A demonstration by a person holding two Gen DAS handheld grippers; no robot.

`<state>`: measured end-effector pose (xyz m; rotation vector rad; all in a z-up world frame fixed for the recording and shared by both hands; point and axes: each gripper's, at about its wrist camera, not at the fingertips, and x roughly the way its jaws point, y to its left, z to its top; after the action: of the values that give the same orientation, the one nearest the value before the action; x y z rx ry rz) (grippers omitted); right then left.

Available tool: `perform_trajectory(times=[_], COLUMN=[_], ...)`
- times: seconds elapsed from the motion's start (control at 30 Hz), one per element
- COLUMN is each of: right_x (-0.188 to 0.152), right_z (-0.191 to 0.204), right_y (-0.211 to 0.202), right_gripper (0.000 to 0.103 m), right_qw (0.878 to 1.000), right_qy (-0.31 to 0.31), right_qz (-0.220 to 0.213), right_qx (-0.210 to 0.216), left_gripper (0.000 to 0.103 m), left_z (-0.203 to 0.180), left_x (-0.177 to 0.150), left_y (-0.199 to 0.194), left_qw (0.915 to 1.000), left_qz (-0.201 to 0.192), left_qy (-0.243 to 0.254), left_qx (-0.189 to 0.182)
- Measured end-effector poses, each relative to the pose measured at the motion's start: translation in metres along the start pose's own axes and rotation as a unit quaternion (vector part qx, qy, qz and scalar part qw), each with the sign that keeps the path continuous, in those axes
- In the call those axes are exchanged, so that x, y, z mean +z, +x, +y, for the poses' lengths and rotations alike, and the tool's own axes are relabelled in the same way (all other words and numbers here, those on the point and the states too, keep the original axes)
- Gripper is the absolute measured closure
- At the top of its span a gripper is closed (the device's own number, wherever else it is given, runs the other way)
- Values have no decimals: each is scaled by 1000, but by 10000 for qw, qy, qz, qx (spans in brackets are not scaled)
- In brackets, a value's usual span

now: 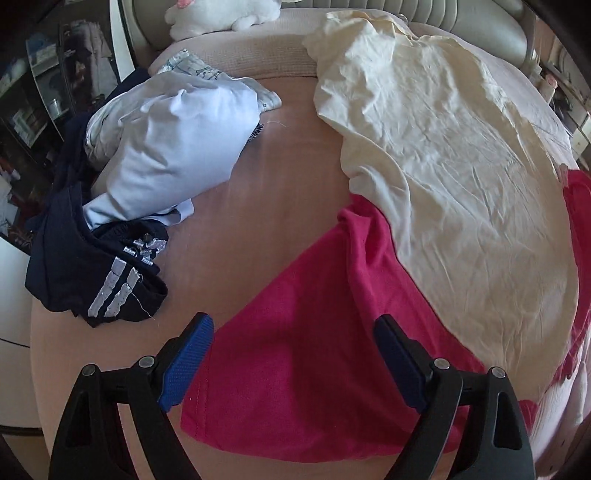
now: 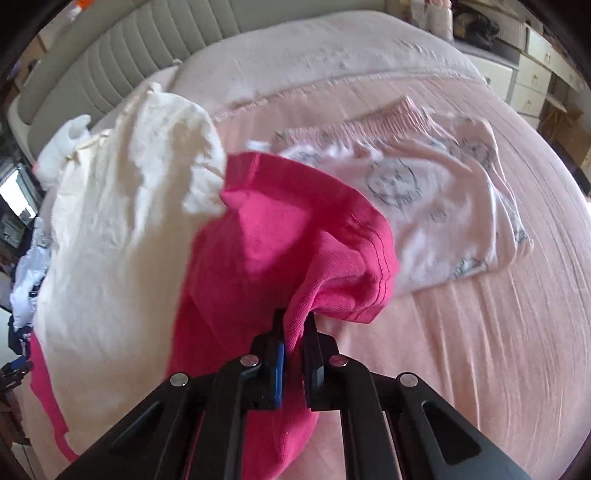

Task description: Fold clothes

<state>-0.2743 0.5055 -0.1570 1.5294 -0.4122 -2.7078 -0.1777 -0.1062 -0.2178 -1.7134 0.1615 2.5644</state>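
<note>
A magenta garment lies on the pink bed, partly under a cream garment. My left gripper hangs open above the magenta cloth's near corner, its blue pads wide apart with nothing pressed between them. In the right wrist view my right gripper is shut on a bunched edge of the magenta garment, lifting it off the bed. The cream garment drapes over the magenta one to the left.
A pile of pale blue cloth and a navy garment with silver stripes lies at the bed's left edge. A folded pink printed garment rests on the bed to the right. A white plush toy and the padded headboard lie beyond.
</note>
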Motion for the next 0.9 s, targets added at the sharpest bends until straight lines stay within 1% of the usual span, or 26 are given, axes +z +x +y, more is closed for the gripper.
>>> perform_trajectory(times=[0.07,0.2,0.23,0.27,0.33,0.37,0.4,0.43,0.5,0.53,0.57,0.6,0.63,0.67,0.7,0.73,0.77,0.8,0.83,0.9], right_x=[17,48,50,46,37,32,28,28,34,41,49,55,58,61,57,52,47,42,38,31], right_z=[29,87,102,121,150,161,169,171,162,152,143,132,129,127,126,126,127,128,131,136], right_y=[-13,6,20,34,62,76,83,82,62,51,39,27,25,25,32,42,52,60,64,69], right_gripper=[98,98,97,94,93,90,87,87,86,79,73,58,43,42,43,46,53,73,76,76], right_qw=[9982,9892,9860,9813,9683,9639,9620,9627,9630,9638,9656,9694,9753,9778,9746,9683,9632,9617,9615,9606], right_qy=[-361,-791,-924,-1027,-1222,-1347,-1403,-1330,-1156,-1124,-1113,-1181,-1458,-1764,-2156,-2488,-2677,-2707,-2702,-2779], right_qz=[-255,-130,129,381,857,1085,1270,1326,1004,785,526,200,-29,-237,-226,-84,93,235,297,5], right_qx=[417,1231,1379,1580,2003,2024,1970,1948,2216,2286,2291,2145,1658,1108,562,230,226,358,399,-66], left_gripper=[13,13,13,14,13,13,13,13,13,13,13,13,13,13,14,14,14,14,14,14], left_z=[-8,-22,-26,-31,-44,-48,-52,-56,-69,-75,-85,-97,-113,-133,-153,-176,-199,-222,-247,-290], left_x=[2,11,13,16,20,23,26,27,30,30,32,37,42,48,53,59,64,67,69,71], left_y=[1,4,5,5,8,7,7,4,0,-1,1,-1,-2,-1,-1,-1,-1,-2,-2,-5], left_qw=[9999,9990,9985,9982,9974,9969,9964,9953,9926,9898,9856,9794,9719,9633,9534,9430,9328,9233,9128,8912], left_qz=[7,-42,-58,-95,-106,-111,-116,-134,-153,-127,-131,-166,-195,-199,-204,-279,-364,-444,-537,-715], left_qy=[111,189,210,281,377,397,417,465,593,704,856,999,1114,1326,1536,1762,1993,2250,2560,3099], left_qx=[-80,-406,-493,-513,-597,-664,-731,-833,-1053,-1230,-1451,-1746,-2062,-2327,-2588,-2808,-2980,-3080,-3138,-3234])
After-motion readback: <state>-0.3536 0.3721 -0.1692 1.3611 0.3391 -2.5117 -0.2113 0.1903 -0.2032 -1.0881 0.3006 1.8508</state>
